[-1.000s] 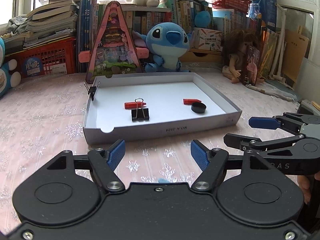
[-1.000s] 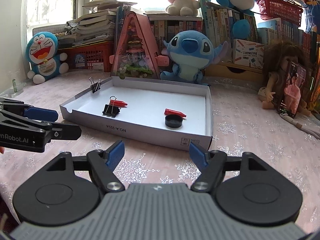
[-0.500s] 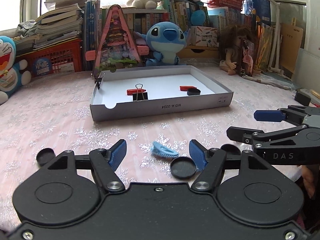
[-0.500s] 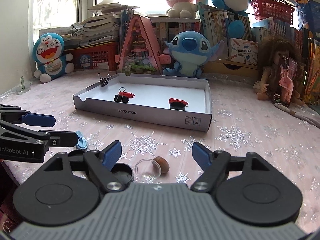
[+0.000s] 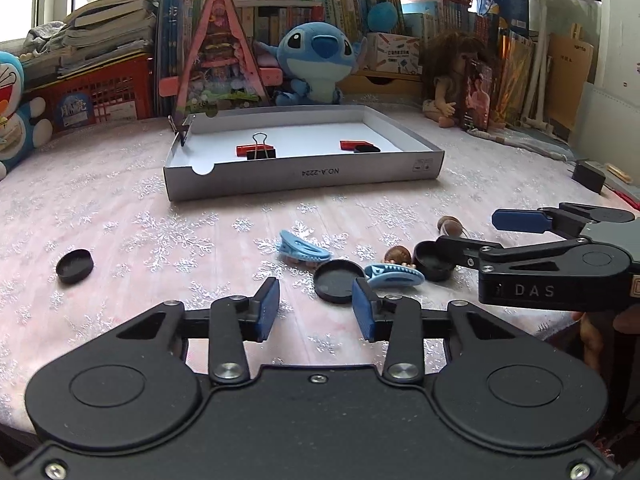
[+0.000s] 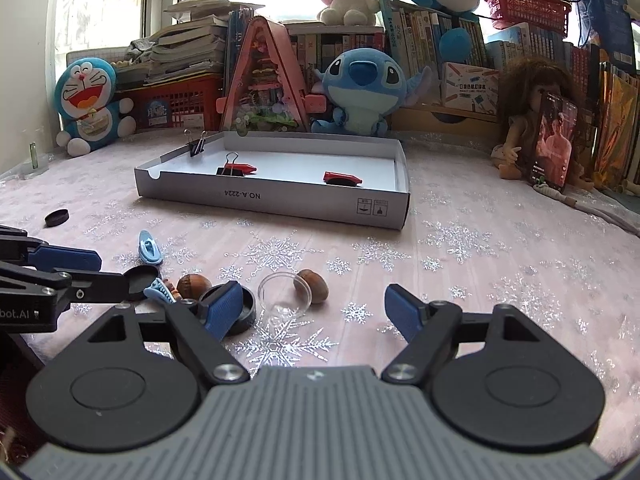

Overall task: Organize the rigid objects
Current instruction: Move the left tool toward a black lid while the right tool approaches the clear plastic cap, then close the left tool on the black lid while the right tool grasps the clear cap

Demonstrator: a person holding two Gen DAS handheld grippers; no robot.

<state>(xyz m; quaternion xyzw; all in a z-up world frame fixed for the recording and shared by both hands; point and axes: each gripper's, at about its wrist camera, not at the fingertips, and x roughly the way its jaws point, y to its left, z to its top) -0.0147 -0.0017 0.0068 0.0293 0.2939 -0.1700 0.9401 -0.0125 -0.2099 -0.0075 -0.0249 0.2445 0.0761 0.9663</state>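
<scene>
The flat black round plastic lid lies at one o'clock just beyond the left gripper, whose empty jaws have just been closing to a narrow gap. A light-blue plastic hair clip touches its right edge; the right gripper gapes wide, empty, behind a clear round cup.

Bright daylight from the blown-out window behind; sharp focus, fisheye bending at the edges

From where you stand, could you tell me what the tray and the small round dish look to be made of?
The tray looks like matte white cardboard: thin folded walls, printed code and symbols. The small round dish seems clear glossy plastic, possibly glass: the cloth shows through it.
</scene>
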